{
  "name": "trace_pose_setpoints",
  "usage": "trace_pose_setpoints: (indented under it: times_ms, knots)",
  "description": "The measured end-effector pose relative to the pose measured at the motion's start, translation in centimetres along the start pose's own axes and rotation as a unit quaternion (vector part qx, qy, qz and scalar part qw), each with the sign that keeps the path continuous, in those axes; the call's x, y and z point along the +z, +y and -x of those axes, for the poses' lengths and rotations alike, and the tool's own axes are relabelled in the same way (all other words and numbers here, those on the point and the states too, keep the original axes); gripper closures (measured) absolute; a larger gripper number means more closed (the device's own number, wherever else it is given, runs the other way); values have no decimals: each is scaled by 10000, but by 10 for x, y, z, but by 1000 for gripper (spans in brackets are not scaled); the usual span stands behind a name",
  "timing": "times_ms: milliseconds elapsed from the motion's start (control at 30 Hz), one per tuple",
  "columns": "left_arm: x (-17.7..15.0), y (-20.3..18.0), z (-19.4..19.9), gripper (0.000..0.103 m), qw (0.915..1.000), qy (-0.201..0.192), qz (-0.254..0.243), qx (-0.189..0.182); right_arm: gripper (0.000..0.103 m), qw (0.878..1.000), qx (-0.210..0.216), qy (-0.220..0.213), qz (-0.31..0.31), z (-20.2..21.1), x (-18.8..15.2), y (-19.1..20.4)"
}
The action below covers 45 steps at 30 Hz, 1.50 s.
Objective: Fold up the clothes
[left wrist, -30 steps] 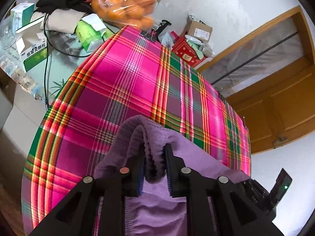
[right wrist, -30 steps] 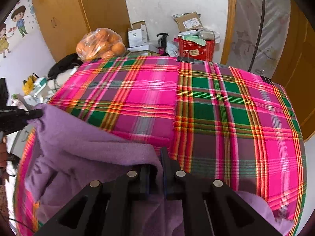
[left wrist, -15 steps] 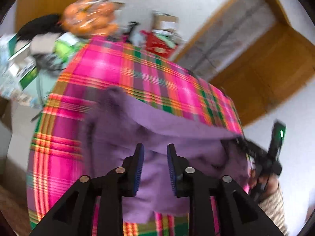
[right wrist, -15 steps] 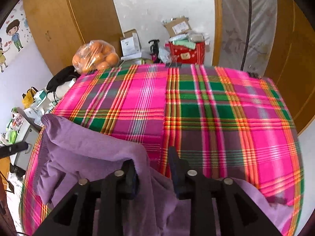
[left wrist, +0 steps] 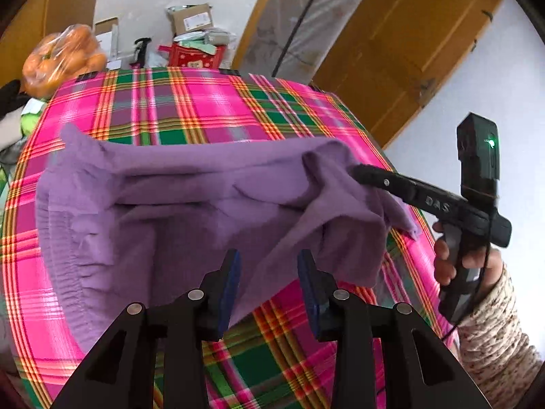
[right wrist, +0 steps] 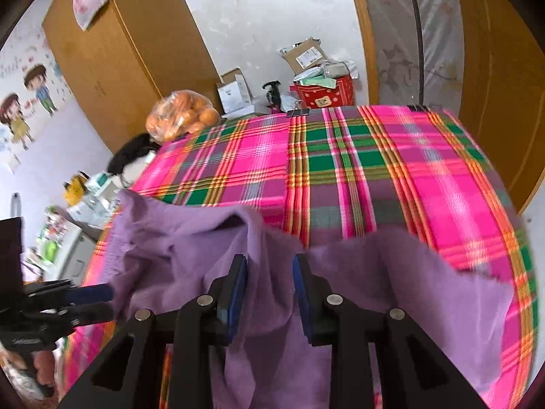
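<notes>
A purple knit garment (left wrist: 170, 204) lies crumpled across the near half of a table covered in pink and green plaid cloth (left wrist: 211, 102). My left gripper (left wrist: 269, 272) is open just above the garment's near edge, holding nothing. In the right wrist view a raised fold of the garment (right wrist: 190, 248) drapes loosely between the wide-apart fingers of my right gripper (right wrist: 269, 272), which is open. Seen from the left wrist, the right gripper's (left wrist: 357, 172) tip is buried in that fold at the garment's right end, held by a hand (left wrist: 446, 259).
A bag of oranges (right wrist: 182, 116), cardboard boxes and a red box (right wrist: 323, 93) crowd the table's far edge. A cluttered side surface (right wrist: 92, 191) stands to the left. A wooden door (left wrist: 408, 41) is behind on the right. The far half of the plaid cloth is bare.
Both grippers were shut on the purple garment and have opened. The garment has dropped onto the table, and the left gripper has drawn back toward the near edge.
</notes>
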<state>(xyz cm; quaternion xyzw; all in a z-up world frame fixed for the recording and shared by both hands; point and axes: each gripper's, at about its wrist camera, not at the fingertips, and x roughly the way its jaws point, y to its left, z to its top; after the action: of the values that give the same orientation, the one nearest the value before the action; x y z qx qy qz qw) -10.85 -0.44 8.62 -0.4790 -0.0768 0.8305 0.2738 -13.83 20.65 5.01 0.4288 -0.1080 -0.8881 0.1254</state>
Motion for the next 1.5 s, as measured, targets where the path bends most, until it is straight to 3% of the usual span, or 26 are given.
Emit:
trace_pose_setpoints:
  times_ms: [233,367,533,600,733,1000,1100,1233,1500]
  knots:
    - [3,-25,-12,66,9991,-97,-378,140,75,9951,943,40,-279,4,-32,-8]
    - [5,-33,-27,66,9987,54,-479,135,74,9920,1211,178,-316,-7,-40,-6]
    - [9,-30,-44,66,9988,195,-373,242,75,9901,1352,259,-259,-13,-45,-4]
    - [12,-27,-51,66,9991,220,-284,212,84,9893,1408,291,-236,-15,-47,-3]
    - [14,-23,-64,68,9987,339,-208,334,87,9876,1520,356,-190,-20,-51,-1]
    - [12,-17,-68,72,9995,299,-42,15,88,9862,1598,375,-236,-22,-54,-4]
    - [8,-22,-51,72,9991,-2,-366,230,88,9865,1577,379,-229,-21,-54,-6]
    - [-4,-28,-36,70,9919,-338,-921,806,87,9864,1572,380,-281,-22,-55,-8]
    - [0,-27,-48,70,9917,-196,-1088,661,88,9862,1577,391,-309,-23,-55,-7]
